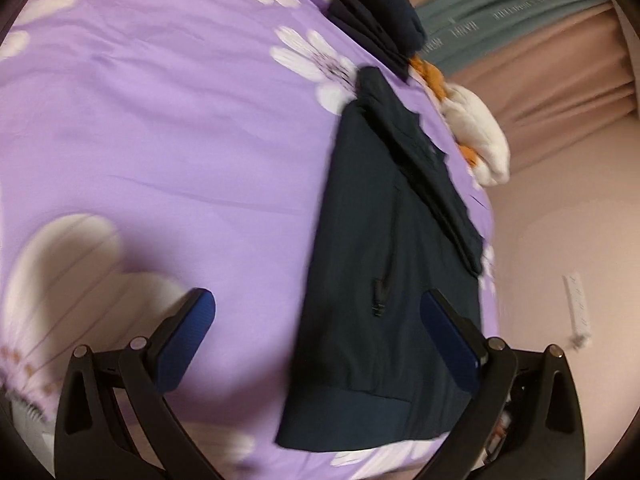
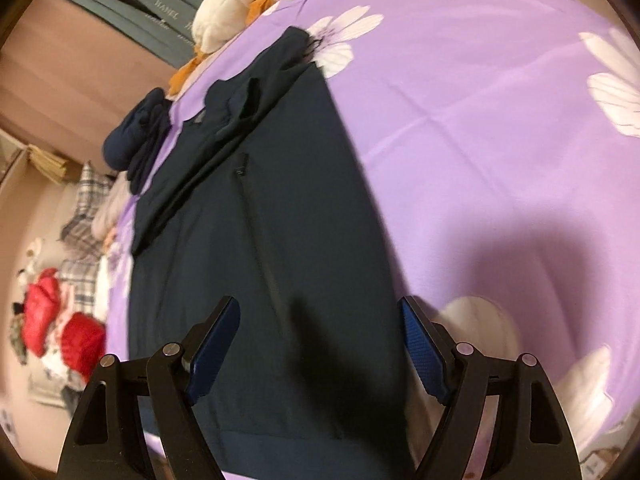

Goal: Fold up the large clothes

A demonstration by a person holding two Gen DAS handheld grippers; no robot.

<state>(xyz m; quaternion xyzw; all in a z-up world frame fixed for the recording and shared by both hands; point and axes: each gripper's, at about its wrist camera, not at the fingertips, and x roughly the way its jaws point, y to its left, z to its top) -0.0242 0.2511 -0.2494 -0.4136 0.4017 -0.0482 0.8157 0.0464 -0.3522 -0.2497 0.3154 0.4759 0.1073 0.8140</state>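
Am hovering both claws, jaws apart and empty, over hem end of navy jacket (image 2: 264, 240) on bed (image 2: 460, 140); long axis running away. Right claw (image 2: 320, 344) sitting centred over hem, nearer; left claw (image 1: 318, 332) straddling jacket's side edge.

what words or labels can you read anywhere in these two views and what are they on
"HAHEL", only roughly legible: pale repeated lettering on the grey-green striped fabric behind the bed, also seen from the left wrist.
Other pale lettering further along the same stripes: too blurred to read.
Dark jacket, purple flowered bedsheet, white plush toy: no text visible.
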